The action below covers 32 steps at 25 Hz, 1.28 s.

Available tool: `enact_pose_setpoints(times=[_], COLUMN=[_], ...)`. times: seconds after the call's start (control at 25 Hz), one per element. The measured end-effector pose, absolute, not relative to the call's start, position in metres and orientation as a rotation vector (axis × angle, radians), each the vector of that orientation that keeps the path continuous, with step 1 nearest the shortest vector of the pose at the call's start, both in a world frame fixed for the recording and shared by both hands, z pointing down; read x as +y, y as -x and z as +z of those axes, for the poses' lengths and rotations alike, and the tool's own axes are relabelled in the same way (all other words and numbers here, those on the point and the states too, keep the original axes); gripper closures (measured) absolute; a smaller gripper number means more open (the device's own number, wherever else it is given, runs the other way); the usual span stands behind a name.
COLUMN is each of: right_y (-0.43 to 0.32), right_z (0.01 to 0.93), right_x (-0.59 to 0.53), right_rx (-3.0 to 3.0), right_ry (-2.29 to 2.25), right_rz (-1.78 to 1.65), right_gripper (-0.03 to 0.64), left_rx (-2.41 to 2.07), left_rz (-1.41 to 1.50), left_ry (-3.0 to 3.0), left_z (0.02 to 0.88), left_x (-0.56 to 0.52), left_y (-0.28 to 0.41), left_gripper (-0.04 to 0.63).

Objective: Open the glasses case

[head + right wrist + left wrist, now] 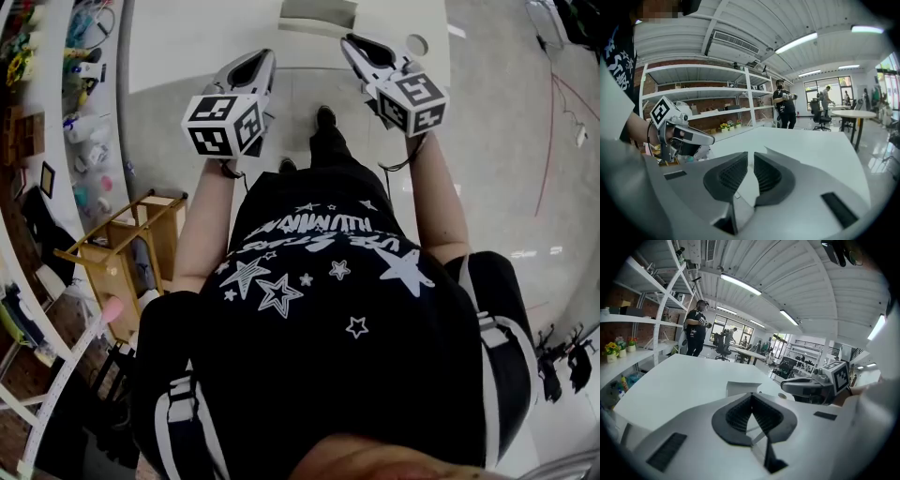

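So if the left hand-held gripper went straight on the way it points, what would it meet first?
Probably the white box on the table, just beyond the left hand-held gripper, though depth is unclear.

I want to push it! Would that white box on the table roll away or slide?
It would probably slide: the box has flat sides and corners, nothing to roll on. The table looks smooth, so it may skid easily.

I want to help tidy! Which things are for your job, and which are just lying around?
For the job: left gripper, right gripper, white box, possibly the glasses case.
Just lying about: small round disc, wooden rack, potted flowers.
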State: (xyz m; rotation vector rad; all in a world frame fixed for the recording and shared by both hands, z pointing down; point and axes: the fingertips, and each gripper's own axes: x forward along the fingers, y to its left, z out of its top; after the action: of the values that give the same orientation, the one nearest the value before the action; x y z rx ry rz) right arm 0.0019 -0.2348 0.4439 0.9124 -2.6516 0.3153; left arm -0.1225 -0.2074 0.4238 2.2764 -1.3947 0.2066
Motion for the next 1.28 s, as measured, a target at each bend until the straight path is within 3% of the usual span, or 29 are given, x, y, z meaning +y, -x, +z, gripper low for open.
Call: enact_pose_setpoints(times=[0.32, 1.28], right_y=[0.005, -0.031], right_z=[0.441, 0.417], right_x=[-0.159, -0.037], right_rx=[-2.617, -2.655], right_ry=[-1.017, -1.121], right_rz=[0.296, 0.314], right_gripper=[0.607, 0.609], left_rx=[-1.307, -1.283], left_rz=[0.163, 0.102], left_ry=[-2.365, -2.376], left_z=[0.414, 0.398], left_x=[-0.15, -0.046], left_y=[0.132, 0.097], left_gripper=[0.584, 0.584])
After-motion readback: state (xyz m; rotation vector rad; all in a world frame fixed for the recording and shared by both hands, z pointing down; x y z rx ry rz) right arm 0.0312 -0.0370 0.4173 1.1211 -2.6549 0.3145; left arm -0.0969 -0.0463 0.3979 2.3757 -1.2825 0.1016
